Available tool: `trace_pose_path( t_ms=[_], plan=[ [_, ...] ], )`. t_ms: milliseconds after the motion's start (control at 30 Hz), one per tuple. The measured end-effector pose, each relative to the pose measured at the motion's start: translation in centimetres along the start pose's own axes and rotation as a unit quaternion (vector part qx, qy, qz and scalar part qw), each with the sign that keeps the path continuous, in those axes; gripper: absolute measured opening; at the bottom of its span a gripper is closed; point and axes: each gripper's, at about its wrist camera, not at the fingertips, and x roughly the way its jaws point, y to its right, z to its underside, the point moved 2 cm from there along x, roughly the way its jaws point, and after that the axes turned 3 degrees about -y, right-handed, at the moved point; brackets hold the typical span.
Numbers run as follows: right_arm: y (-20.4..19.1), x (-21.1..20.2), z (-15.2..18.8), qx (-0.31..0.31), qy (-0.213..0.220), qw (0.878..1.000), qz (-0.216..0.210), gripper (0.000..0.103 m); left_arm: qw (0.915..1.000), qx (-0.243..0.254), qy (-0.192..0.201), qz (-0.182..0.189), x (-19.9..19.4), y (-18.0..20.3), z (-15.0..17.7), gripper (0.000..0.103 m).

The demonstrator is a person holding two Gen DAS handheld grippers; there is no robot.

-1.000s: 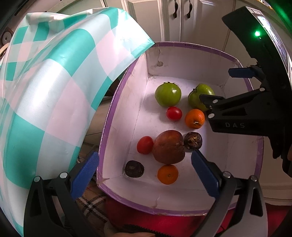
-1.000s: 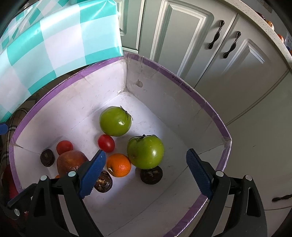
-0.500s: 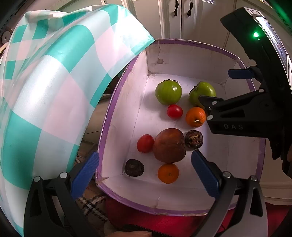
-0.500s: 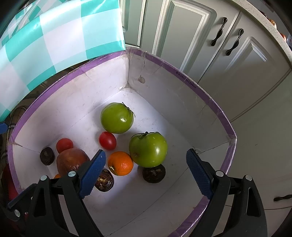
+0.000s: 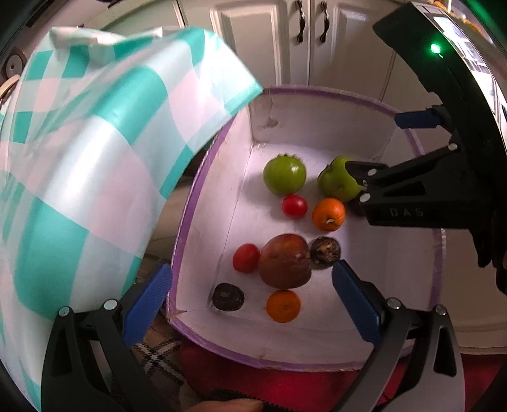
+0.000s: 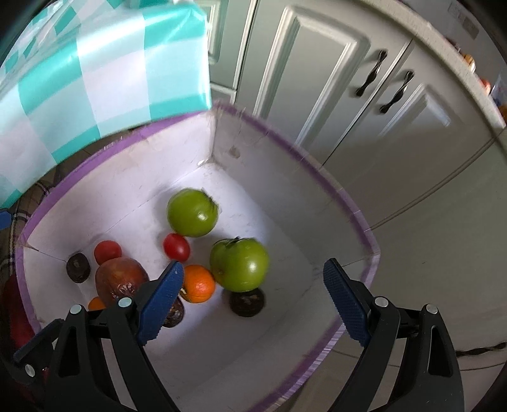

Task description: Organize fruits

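A white box with a purple rim (image 5: 190, 202) (image 6: 355, 218) holds fruit: two green tomatoes (image 5: 284, 175) (image 6: 239, 264), two small red tomatoes (image 5: 294, 205) (image 6: 176, 246), two oranges (image 5: 328, 214) (image 6: 197, 283), a brown-red pomegranate (image 5: 284, 260) (image 6: 120, 279) and dark round fruits (image 5: 228, 297) (image 6: 247, 302). My left gripper (image 5: 253, 301) is open and empty above the box's near edge. My right gripper (image 6: 253, 296) is open and empty above the box's right side; it also shows in the left wrist view (image 5: 380, 142), over one green tomato.
A table with a teal, pink and white checked cloth (image 5: 79, 158) (image 6: 95, 69) stands left of the box. White cabinet doors with dark handles (image 5: 310, 22) (image 6: 380, 82) stand behind it. A red mat (image 5: 285, 386) and plaid fabric (image 5: 158, 358) lie under the box.
Both grippers have pulled back and up a little from the box, so the fruit sits lower and smaller in view. Both stay open. The fruit has not moved.
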Motion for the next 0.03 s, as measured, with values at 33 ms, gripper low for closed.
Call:
trace_pose_path(
  t_ms=[33],
  plan=[
    [0.18,-0.73,-0.21,-0.002,0.005,1.0,0.007,0.087,0.9999,0.002,0.011,0.002,-0.84,0.07,0.03,0.101]
  ],
)
